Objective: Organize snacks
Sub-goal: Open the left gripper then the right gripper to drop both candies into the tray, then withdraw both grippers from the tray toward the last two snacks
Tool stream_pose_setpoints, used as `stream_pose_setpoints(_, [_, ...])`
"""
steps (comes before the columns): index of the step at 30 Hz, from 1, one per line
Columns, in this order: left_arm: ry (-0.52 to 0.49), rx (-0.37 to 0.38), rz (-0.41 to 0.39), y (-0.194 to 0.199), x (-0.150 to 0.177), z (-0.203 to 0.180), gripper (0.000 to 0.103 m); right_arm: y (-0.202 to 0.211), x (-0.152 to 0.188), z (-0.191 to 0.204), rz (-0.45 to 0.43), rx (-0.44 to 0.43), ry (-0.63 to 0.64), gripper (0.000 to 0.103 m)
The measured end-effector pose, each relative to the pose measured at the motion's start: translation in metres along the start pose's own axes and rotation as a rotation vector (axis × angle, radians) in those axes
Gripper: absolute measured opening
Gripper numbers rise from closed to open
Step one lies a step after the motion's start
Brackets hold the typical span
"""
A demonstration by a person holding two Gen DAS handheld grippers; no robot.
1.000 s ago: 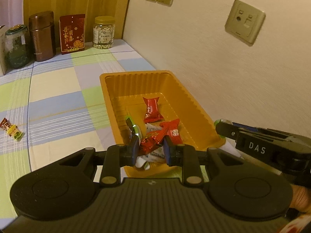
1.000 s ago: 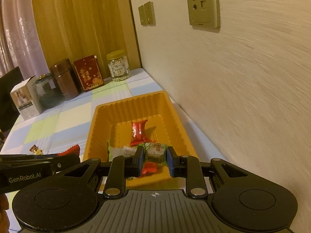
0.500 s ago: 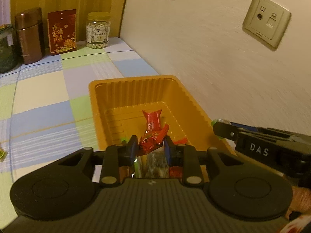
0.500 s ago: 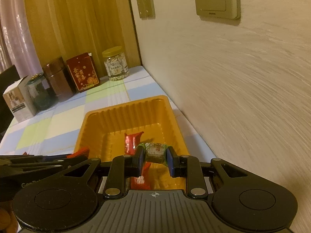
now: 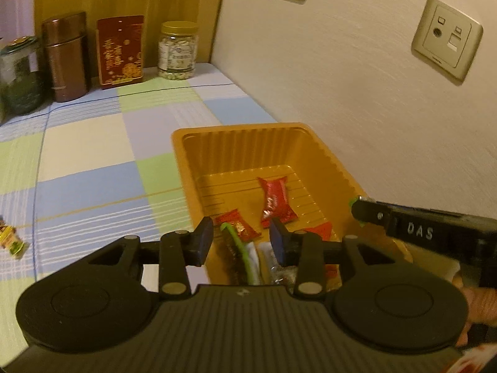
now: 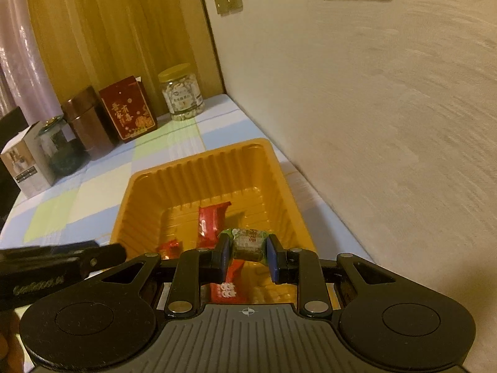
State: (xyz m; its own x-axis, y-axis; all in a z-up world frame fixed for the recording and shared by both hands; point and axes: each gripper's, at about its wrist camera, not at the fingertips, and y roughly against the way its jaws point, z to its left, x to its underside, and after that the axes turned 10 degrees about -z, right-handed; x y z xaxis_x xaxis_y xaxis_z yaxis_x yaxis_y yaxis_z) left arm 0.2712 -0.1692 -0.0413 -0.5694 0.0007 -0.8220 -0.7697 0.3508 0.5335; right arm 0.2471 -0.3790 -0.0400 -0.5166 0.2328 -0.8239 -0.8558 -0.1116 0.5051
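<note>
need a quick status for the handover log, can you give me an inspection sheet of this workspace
surface: checked pastel tablecloth against a cream wall
job's things: ribbed orange plastic tray holding red wrapped candies; one wrapped candy lies loose on the cloth
clutter: clear nut jar with yellow lid, red printed box, brown metal canister along the back
grippers: left gripper opening, nothing between its pads; right gripper shut on green-white wrapped candy above the tray
cables: nothing seen
surroundings: beige wall sockets, wooden panel
</note>
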Motion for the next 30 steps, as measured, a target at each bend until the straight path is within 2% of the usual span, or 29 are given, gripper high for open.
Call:
stream_pose_setpoints(6, [0.017, -0.025, -0.018, 0.016, 0.004, 0.01, 0.042, -0.006, -0.01, 0.003, -0.007, -0.08, -0.036, 0.026])
stream_pose_setpoints(8, [0.025, -0.035, -0.018, 0.022, 0.006, 0.014, 0.043, -0.006, -0.014, 0.003, -0.013, -0.074, -0.048, 0.041])
stream_pose_setpoints(9, [0.031, -0.038, -0.018, 0.025, 0.008, 0.016, 0.043, -0.003, -0.015, 0.002, -0.023, -0.068, -0.051, 0.055])
stream_pose_setpoints(10, [0.038, -0.042, -0.018, 0.029, 0.009, 0.018, 0.043, -0.001, -0.015, 0.001, -0.029, -0.062, -0.056, 0.058])
stream_pose_setpoints(20, [0.099, -0.099, -0.023, 0.076, 0.029, 0.041, 0.048, 0.033, 0.001, 0.012, 0.009, -0.05, -0.09, 0.058])
stream_pose_setpoints(30, [0.156, -0.181, -0.062, 0.14, 0.042, 0.072, 0.05, 0.074, 0.018, 0.063, 0.023, -0.124, -0.07, 0.058])
